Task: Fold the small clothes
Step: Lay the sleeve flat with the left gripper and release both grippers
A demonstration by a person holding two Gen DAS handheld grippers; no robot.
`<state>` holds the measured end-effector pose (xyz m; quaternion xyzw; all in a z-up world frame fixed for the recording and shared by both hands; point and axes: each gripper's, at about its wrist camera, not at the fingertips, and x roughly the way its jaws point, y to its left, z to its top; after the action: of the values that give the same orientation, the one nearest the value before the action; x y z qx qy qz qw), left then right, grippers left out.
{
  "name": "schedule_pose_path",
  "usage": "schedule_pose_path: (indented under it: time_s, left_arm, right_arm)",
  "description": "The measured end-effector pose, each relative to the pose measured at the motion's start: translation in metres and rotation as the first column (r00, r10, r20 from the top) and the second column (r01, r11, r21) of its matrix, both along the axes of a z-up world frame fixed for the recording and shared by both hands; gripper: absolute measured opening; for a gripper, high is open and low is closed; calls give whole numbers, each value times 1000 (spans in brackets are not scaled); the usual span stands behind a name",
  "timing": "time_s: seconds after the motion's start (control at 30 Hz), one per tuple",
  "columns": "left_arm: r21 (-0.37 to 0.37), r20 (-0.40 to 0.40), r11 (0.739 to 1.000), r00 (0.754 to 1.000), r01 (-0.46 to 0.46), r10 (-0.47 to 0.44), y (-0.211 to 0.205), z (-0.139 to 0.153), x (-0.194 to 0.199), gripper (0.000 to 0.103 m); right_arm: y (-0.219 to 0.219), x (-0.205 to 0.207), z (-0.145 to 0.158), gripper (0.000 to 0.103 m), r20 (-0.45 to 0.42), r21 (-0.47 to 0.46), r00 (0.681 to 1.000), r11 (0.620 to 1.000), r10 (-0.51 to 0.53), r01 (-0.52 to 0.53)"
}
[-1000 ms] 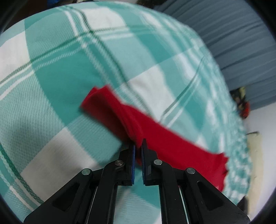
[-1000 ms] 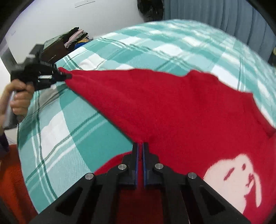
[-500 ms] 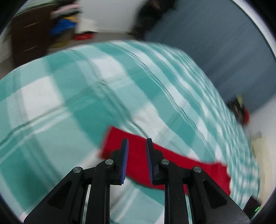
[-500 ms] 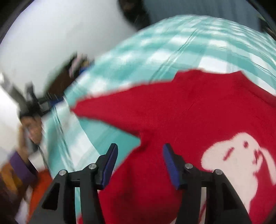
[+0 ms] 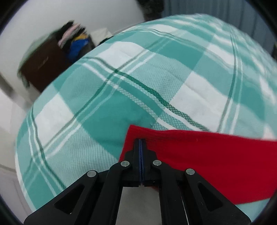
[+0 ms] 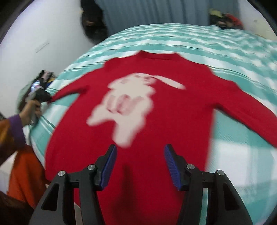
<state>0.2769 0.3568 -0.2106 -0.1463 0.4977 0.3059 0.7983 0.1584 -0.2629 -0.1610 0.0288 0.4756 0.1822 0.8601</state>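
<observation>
A small red sweater (image 6: pixel 155 124) with a white animal print lies spread face up on the teal and white checked bedcover (image 6: pixel 242 57), both sleeves out to the sides. My right gripper (image 6: pixel 141 164) is open and empty above its lower hem. My left gripper (image 5: pixel 140 143) is shut on the cuff of the sweater's left sleeve (image 5: pixel 207 152). In the right wrist view the left gripper (image 6: pixel 46 98) shows at the far left, holding that sleeve end.
The bedcover (image 5: pixel 121 86) fills the left wrist view. A dark brown cabinet (image 5: pixel 43 69) with piled clothes stands past the bed's far left edge. Grey curtains (image 6: pixel 155 12) hang behind the bed. An orange cloth (image 6: pixel 26 173) lies at the lower left.
My right gripper let go of the sweater, opened wide and pulled back over the hem. My left gripper opened briefly, then shut on the sleeve cuff.
</observation>
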Motion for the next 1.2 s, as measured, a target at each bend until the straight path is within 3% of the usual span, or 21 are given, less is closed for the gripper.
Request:
schedule_pose_path:
  time_s: [0.03, 0.1, 0.17, 0.23, 0.33, 0.43, 0.53, 0.63, 0.77, 0.87, 1.07, 1.2]
  left_arm:
    - [-22, 17, 1000, 1000, -6, 6, -4, 5, -3, 13]
    - [-28, 62, 1000, 998, 10, -8, -18, 23, -20, 45]
    - [4, 106, 999, 993, 51, -51, -46, 42, -39, 59]
    - [-9, 140, 992, 983, 124, -121, -82, 55, -61, 61]
    - [-71, 180, 962, 952, 264, -248, -144, 67, -96, 61]
    - [-106, 217, 899, 892, 425, -396, -222, 70, -135, 61]
    - [-96, 205, 844, 840, 527, -502, -277, 63, -157, 68]
    - [-115, 136, 808, 815, 577, -563, -315, 33, -171, 68]
    - [-34, 115, 803, 800, 595, -589, -326, 22, -182, 73]
    - [-55, 127, 807, 806, 588, -579, -319, 27, -183, 77]
    - [-26, 137, 817, 811, 577, -568, -313, 22, -199, 84]
    - [-20, 152, 837, 829, 547, -538, -311, 21, -202, 84]
  right_arm:
    - [-7, -7, -1, 59, 7, -4, 1000, 1000, -14, 14]
    - [-19, -24, 1, 63, 28, -4, 999, 999, -40, 40]
    - [-23, -38, 3, 65, 50, -9, 998, 999, -42, 43]
    - [-18, -47, 1, 65, 61, -29, 998, 999, -16, 18]
    - [-12, -54, -3, 65, 71, -51, 997, 999, 22, -18]
    - [-10, -63, -3, 65, 90, -53, 995, 998, 37, -32]
    - [-9, -70, -13, 65, 90, -79, 995, 996, 44, -37]
    - [-12, -77, -29, 65, 54, -110, 998, 993, 44, -38]
    - [-18, -82, -41, 66, 12, -99, 999, 995, 36, -35]
    - [-18, -85, -36, 66, 35, -109, 999, 994, 30, -26]
    - [-21, -87, -20, 66, 122, -100, 992, 995, -17, 29]
    - [-27, -84, -23, 68, 109, -95, 993, 994, -42, 52]
